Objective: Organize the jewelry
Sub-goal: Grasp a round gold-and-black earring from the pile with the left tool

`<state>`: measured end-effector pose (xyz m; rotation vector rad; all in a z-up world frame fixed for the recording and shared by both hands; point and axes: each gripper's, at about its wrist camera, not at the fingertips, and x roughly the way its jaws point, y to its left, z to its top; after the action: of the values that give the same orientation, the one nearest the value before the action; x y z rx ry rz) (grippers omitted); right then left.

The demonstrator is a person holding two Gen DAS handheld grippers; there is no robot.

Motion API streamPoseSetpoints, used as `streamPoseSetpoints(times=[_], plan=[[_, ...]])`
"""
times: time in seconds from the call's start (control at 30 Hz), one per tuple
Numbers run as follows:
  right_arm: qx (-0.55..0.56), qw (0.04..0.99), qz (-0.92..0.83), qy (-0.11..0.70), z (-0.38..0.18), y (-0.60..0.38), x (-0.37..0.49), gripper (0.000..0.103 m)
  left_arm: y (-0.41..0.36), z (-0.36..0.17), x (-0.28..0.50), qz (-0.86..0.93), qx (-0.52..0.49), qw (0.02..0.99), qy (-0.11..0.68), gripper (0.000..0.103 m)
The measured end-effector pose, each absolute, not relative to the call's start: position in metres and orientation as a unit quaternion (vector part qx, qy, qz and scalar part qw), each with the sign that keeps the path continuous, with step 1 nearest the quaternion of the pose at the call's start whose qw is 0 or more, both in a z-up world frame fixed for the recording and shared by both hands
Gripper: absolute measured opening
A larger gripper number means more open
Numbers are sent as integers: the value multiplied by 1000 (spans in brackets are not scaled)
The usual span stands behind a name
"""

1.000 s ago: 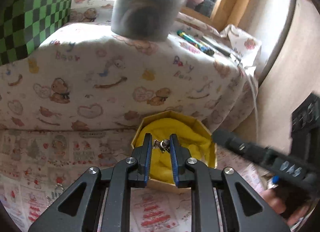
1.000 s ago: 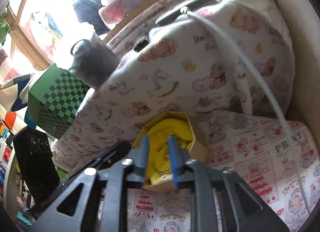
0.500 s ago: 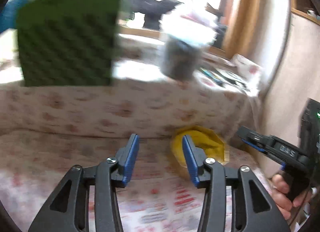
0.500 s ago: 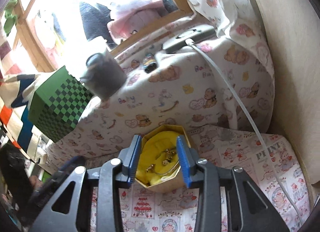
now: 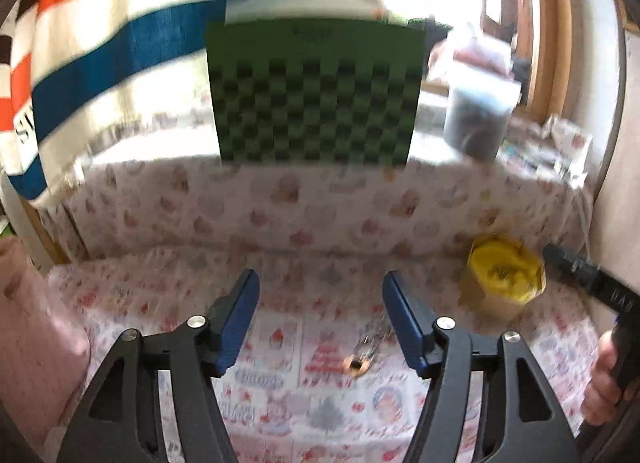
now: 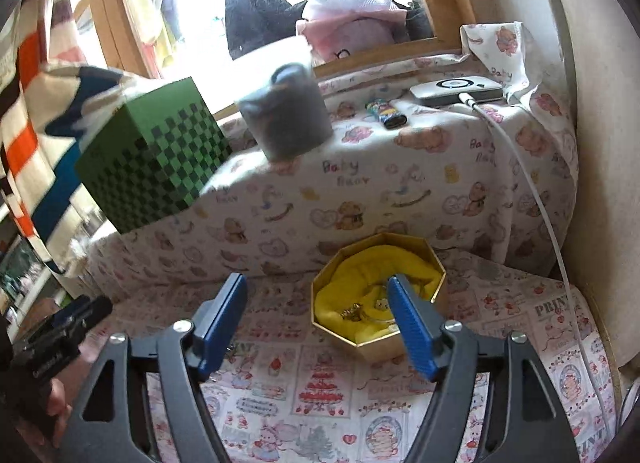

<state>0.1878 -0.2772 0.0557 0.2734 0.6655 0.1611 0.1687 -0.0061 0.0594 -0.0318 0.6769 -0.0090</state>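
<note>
We have both grippers spread wide with nothing between their blue pads. The left gripper (image 5: 320, 311) hangs above the printed cloth (image 5: 280, 403) that covers the bench, and just below and a little to the right of its fingertips lies a small loose piece of jewelry (image 5: 356, 364), a gold-toned bit with a thin chain or wire trailing from it; the blur keeps us from saying what kind it is. The right gripper (image 6: 316, 311) hovers just left of the gold octagonal box (image 6: 376, 347), its right pad crossing in front of the box's near rim in that view.

Inside the box, on the yellow cloth lining (image 6: 352, 275), we see several small gold pieces (image 6: 362, 309) already gathered, right beside the right gripper's right pad. From the left wrist view the same box sits well off to the right of the gripper, near the wall.

We judge the task partly done: some jewelry is in the box, and at least the one loose piece on the cloth under the left gripper is left to collect. Whether more pieces lie elsewhere we cannot tell.
</note>
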Motion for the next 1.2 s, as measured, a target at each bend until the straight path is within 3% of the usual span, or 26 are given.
streamPoseSetpoints(times=[0.1, 0.2, 0.33, 0.63, 0.8, 1.2], plan=[[114, 931, 67, 339, 47, -270, 193, 75, -7, 29, 179, -5, -11, 927, 376, 61], [98, 927, 62, 356, 38, -263, 198, 76, -9, 2, 193, -32, -24, 899, 436, 43], [87, 923, 57, 371, 29, -259, 202, 80, -7, -17, 201, -49, -45, 884, 463, 30], [62, 919, 50, 387, 19, -249, 205, 82, -10, -34, 212, -112, -75, 866, 482, 17], [62, 916, 49, 392, 16, -248, 206, 82, -19, -40, 213, -115, -62, 861, 491, 11], [40, 915, 38, 400, 10, -244, 209, 82, -46, -47, 212, -102, -21, 870, 483, 11]])
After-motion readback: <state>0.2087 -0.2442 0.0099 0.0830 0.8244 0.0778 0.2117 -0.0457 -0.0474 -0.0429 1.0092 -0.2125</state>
